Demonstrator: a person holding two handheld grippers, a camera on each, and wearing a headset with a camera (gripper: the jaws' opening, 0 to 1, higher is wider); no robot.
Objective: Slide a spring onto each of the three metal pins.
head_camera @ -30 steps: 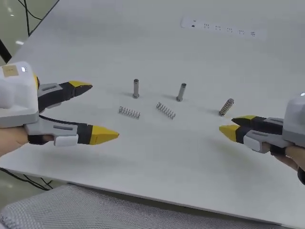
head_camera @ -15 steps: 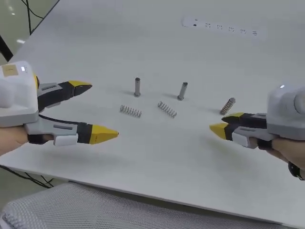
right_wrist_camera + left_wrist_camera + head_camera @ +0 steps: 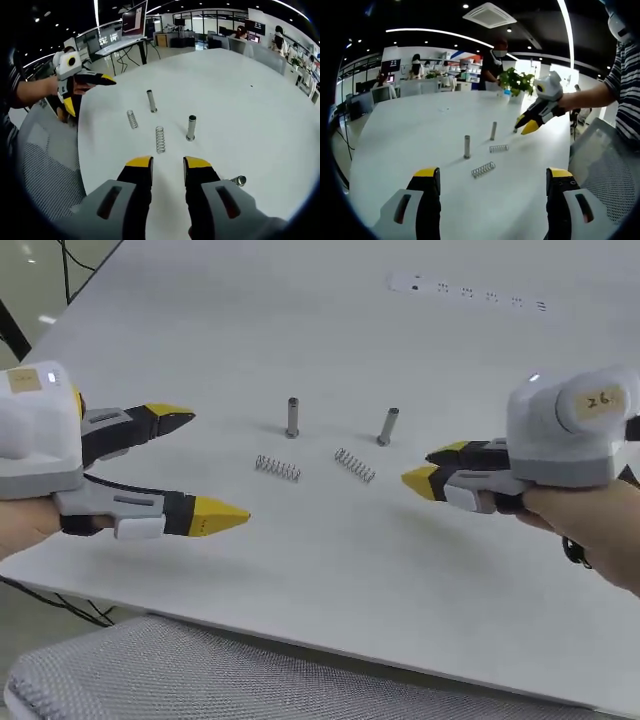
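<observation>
white workbench (image 3: pixel 330 580) under office lights. around the middle of the head view two pins stand upright, first pin (image 3: pixel 293 418) and second pin (image 3: pixel 388 426). each has a loose spring lying flat just below it: first spring (image 3: pixel 277 468), second spring (image 3: pixel 354 465). my left gripper (image 3: pixel 212 467) gapes wide and empty at the left edge. my right gripper (image 3: pixel 422 468) is narrowly parted and empty, near the second spring. i judge the springs light, thin, squashy and prone to rolling — so pinch gently across the coils near one end, leaving the other end free for the pin.

Left gripper (image 3: pixel 210 468), right gripper (image 3: pixel 422 468): white housings, black-yellow jaws; striped sleeve (image 3: pixel 622 65).
</observation>
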